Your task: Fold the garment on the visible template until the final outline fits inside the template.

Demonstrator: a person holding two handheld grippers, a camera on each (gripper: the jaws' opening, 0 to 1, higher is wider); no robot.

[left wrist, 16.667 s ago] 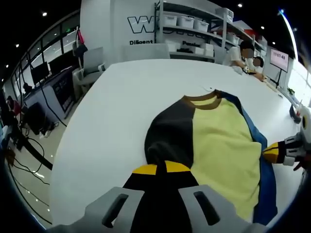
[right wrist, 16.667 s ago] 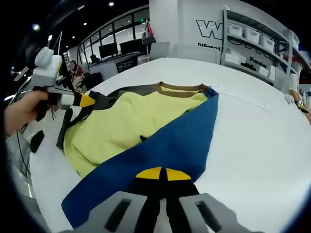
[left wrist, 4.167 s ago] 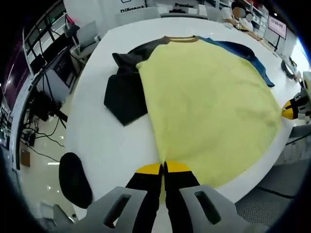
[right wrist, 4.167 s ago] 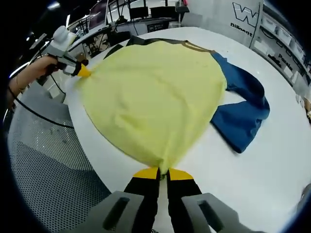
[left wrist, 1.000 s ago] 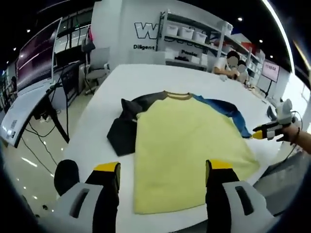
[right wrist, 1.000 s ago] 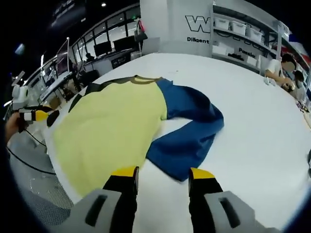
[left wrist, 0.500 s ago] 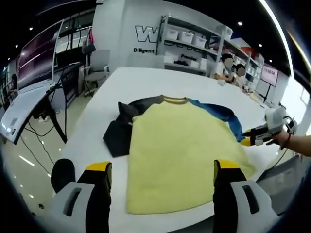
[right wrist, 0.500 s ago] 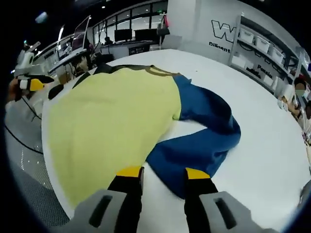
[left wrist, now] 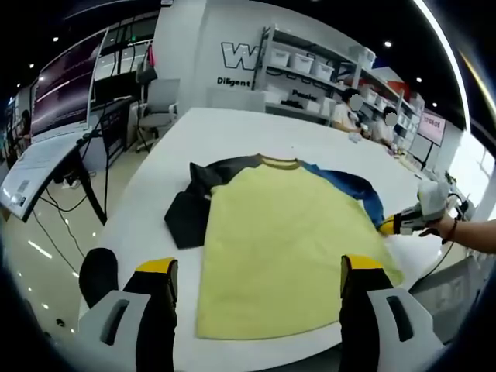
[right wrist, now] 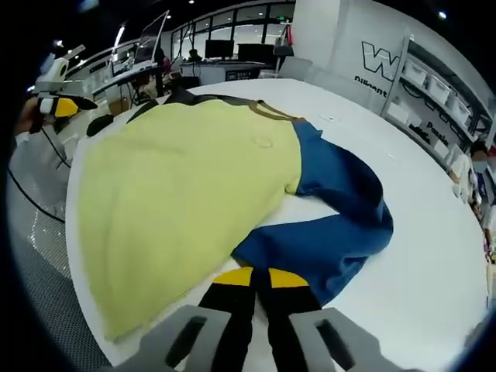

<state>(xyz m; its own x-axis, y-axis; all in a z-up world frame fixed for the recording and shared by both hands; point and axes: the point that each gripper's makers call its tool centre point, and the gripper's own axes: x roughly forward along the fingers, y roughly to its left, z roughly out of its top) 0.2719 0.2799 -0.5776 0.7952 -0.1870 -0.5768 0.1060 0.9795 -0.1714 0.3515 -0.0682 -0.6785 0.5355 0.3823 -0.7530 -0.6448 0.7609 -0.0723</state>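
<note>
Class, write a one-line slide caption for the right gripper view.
Right gripper shut on the blue sleeve of a yellow shirt spread on a white table.

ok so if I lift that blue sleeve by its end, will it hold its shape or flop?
Probably flop: the blue sleeve already lies bent and rumpled on the table. It looks like thin, light knit. Lifting could tug the yellow body it joins, since the right gripper grips only its edge.

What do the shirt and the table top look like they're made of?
The shirt looks like soft matte knit cloth, probably cotton jersey: it drapes, and its blue sleeve bunches into folds at the right claw. The table looks like a hard, smooth white surface with a faint sheen, perhaps laminate; I can't tell for sure.
</note>
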